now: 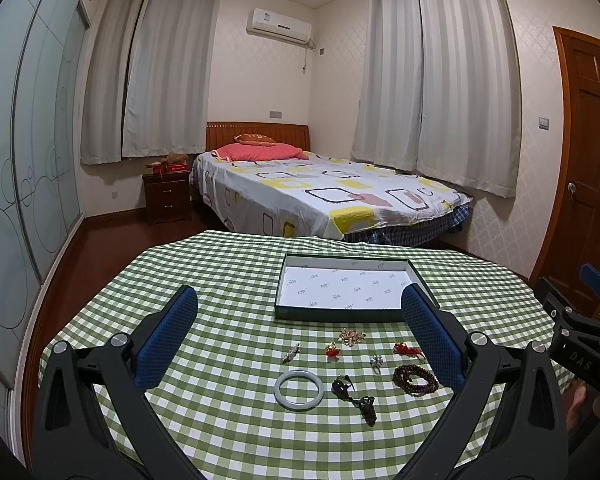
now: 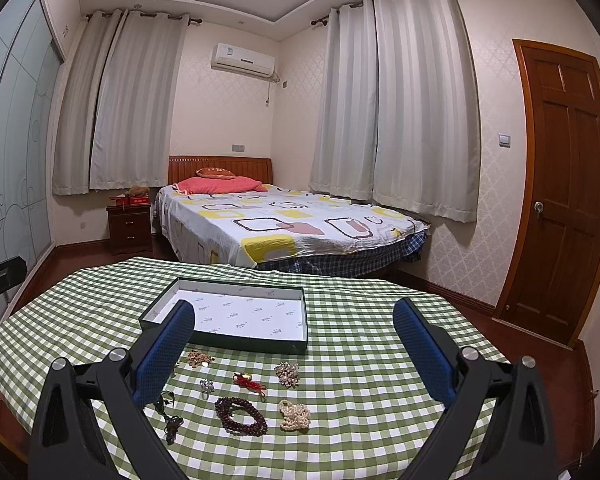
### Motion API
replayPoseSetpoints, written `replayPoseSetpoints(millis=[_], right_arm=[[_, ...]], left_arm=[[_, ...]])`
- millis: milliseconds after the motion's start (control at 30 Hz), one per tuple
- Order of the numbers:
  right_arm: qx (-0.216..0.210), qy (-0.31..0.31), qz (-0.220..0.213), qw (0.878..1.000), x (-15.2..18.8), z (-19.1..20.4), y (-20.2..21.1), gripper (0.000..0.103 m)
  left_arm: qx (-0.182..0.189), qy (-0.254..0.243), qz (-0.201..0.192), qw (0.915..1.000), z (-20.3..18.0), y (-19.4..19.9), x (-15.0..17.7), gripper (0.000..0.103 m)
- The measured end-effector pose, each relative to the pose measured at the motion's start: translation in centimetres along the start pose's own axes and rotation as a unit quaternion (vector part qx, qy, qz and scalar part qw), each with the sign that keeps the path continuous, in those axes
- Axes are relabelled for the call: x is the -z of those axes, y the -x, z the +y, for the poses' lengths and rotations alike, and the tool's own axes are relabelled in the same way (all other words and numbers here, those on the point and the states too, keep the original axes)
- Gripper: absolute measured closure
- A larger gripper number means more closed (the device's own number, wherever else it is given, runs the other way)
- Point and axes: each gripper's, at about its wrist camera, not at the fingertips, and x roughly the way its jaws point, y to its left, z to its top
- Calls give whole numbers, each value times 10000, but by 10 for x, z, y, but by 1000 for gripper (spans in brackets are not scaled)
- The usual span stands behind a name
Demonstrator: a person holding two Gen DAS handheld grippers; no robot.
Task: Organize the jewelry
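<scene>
Jewelry lies on the green checked tablecloth (image 1: 220,280) in front of a dark green box (image 1: 346,314) with a white paper lining, also in the right wrist view (image 2: 236,342). Pieces include a pale jade bangle (image 1: 299,391), a dark bead bracelet (image 1: 415,378) (image 2: 240,416), a dark cord pendant (image 1: 356,398), a red knot charm (image 1: 408,350) (image 2: 250,384), a silver piece (image 1: 291,353) and a pearl bracelet (image 2: 295,414). My left gripper (image 1: 300,320) is open and empty above them. My right gripper (image 2: 296,328) is open and empty, and also shows in the left wrist view at the right edge (image 1: 580,320).
The box holds no jewelry. A bed (image 1: 320,196) stands beyond the table, a nightstand (image 1: 167,196) to its left, a wooden door (image 2: 560,200) on the right. The table edges drop off at left and right.
</scene>
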Motion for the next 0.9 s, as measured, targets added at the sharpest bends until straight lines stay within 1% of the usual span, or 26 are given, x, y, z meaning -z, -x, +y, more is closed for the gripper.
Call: replayPoseSetpoints(millis=[900], right_arm=[[-48, 11, 24, 10000, -2, 6, 1, 6]], left_arm=[[36, -4, 89, 10000, -2, -4, 7, 4]])
